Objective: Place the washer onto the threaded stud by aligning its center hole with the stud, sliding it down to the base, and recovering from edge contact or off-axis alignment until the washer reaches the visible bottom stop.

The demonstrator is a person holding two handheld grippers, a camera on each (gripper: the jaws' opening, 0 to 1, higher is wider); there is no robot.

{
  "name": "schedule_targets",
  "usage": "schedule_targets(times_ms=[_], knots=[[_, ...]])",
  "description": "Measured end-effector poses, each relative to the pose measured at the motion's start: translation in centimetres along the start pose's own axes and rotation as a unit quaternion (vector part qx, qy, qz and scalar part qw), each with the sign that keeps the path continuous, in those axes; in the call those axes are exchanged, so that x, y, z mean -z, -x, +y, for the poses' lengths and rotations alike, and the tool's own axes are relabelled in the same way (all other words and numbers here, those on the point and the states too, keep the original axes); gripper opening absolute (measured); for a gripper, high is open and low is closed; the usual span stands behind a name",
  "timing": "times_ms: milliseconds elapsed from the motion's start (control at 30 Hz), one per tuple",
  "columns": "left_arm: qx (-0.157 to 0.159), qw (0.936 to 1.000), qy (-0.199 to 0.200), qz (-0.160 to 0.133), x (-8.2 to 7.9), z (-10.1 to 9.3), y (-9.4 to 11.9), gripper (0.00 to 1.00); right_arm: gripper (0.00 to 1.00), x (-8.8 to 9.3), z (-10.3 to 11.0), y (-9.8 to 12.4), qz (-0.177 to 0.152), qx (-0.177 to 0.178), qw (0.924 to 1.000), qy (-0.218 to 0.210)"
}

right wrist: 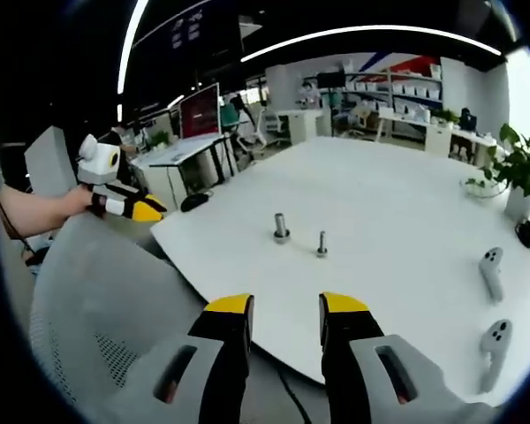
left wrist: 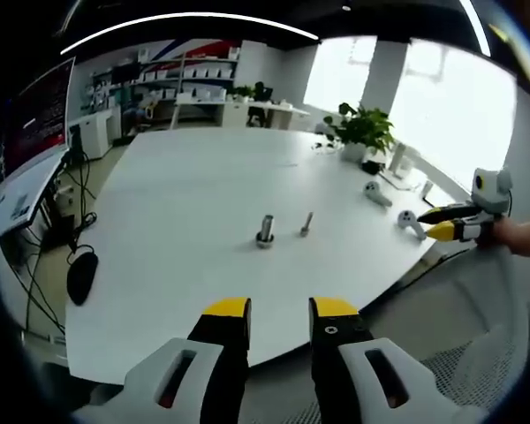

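On the white table (left wrist: 185, 203) stand two small metal parts: a thicker upright post with a wider ring at its foot (left wrist: 265, 231) (right wrist: 282, 228) and a thin threaded stud (left wrist: 306, 223) (right wrist: 321, 245) beside it. I cannot pick out a loose washer. My left gripper (left wrist: 280, 311) hangs off the table's near edge, open, with nothing between its yellow-tipped fingers; the right gripper view has it at the left (right wrist: 128, 206), held by a hand. My right gripper (right wrist: 287, 307) is also open and empty, short of the table edge (right wrist: 247, 291). It enters the left gripper view at the right (left wrist: 446, 223).
Two white controllers (left wrist: 412, 225) (right wrist: 490, 269) lie near a potted plant (left wrist: 364, 132) (right wrist: 521, 168). A black mouse (left wrist: 81, 274) and a monitor (left wrist: 31, 132) sit on a side desk. A grey mesh chair (right wrist: 97, 300) (left wrist: 477, 336) stands between the grippers and the table.
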State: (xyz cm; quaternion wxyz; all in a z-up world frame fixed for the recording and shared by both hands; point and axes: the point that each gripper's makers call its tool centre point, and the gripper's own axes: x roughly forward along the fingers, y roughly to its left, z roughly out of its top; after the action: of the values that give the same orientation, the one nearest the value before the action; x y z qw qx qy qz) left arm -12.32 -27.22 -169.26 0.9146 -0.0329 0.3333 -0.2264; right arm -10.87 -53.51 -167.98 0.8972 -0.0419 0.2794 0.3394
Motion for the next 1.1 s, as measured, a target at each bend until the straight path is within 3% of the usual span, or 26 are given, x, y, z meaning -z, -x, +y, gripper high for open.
schedule_targets(times_ms=[200, 467, 600, 800, 900, 1100], knots=[[0.01, 0.9999, -0.008, 0.005, 0.0, -0.6, -0.2, 0.24, 0.32, 0.4, -0.8, 0.0, -0.001, 0.005, 0.9992, -0.04], [0.008, 1.0, -0.004, -0.004, -0.3, -0.3, -0.1, 0.22, 0.32, 0.5, -0.9, 0.0, 0.004, 0.007, 0.9989, -0.046], [0.011, 0.9998, -0.01, 0.014, 0.5, -0.7, -0.2, 0.22, 0.33, 1.3, -0.4, 0.0, 0.018, -0.002, 0.9988, -0.045], [0.01, 0.9999, -0.005, -0.002, -0.2, -0.5, -0.1, 0.22, 0.33, 1.1, -0.2, -0.1, 0.018, -0.007, 0.9986, -0.05], [0.017, 0.9996, -0.017, 0.013, 0.4, -0.9, -0.3, 0.22, 0.33, 1.2, 0.0, -0.1, 0.021, -0.009, 0.9989, -0.04], [0.008, 0.9999, -0.003, -0.008, -0.4, -0.3, 0.0, 0.22, 0.33, 1.1, -0.6, 0.0, 0.015, 0.002, 0.9985, -0.053]])
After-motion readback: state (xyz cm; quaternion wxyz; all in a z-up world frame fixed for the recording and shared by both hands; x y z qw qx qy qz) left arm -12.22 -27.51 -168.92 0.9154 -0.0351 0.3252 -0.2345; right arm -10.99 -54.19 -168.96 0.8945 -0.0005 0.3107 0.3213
